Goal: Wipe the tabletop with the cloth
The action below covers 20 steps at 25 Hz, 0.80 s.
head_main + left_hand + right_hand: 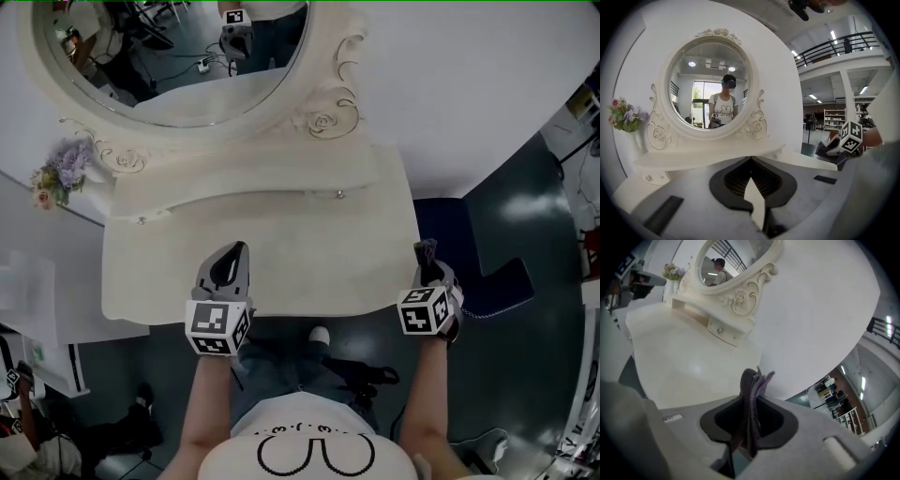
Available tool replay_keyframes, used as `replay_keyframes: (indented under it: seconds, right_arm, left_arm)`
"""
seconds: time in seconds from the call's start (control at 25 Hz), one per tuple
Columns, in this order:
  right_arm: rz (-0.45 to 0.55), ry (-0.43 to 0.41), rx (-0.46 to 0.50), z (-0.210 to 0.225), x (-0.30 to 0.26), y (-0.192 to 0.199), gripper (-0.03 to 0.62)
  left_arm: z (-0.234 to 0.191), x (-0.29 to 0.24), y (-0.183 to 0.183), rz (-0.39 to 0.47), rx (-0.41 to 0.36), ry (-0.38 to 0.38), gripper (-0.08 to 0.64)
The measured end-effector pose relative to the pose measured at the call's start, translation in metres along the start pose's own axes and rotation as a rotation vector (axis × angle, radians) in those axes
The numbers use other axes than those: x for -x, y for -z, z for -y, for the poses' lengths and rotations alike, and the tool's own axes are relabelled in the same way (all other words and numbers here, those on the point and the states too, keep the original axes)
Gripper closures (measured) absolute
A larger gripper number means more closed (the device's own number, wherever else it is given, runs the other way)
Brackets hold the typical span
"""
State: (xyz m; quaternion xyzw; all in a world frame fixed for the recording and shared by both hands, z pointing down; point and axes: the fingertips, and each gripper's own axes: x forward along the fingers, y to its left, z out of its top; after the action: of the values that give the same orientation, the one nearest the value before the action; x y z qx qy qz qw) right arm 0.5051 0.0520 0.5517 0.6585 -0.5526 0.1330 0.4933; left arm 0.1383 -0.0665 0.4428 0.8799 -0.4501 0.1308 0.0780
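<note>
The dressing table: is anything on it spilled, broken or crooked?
Nothing stands out. The tabletop is bare, with no spill showing, the mirror looks whole, and the flowers stand upright beside it. The only cloth, purple, is pinched in the right gripper near the table's right edge.

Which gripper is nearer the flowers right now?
Left. The left gripper is over the table front, right of the flowers; the right gripper, shut on the cloth, is at its right edge, farther off.
</note>
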Motion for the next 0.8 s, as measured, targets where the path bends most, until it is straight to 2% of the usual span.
replay_keyframes:
  seconds: [0.2, 0.4, 0.52, 0.8]
  right_arm:
    - [-0.054, -0.025, 0.047, -0.008, -0.024, 0.010, 0.511]
    - [-0.068, -0.051, 0.040, -0.018, -0.033, 0.009, 0.511]
    - [-0.079, -0.066, 0.008, -0.021, -0.035, 0.007, 0.511]
    - [-0.091, -0.143, -0.142, -0.035, -0.033, -0.001, 0.511]
  left_arm:
    - [0.001, -0.002, 0.002, -0.005, 0.001, -0.012, 0.561]
    - [0.000, 0.001, 0.004, -0.006, 0.001, -0.021, 0.561]
    - [-0.003, 0.001, 0.005, -0.007, 0.004, -0.021, 0.561]
    - [-0.004, 0.000, 0.005, 0.000, 0.001, 0.003, 0.561]
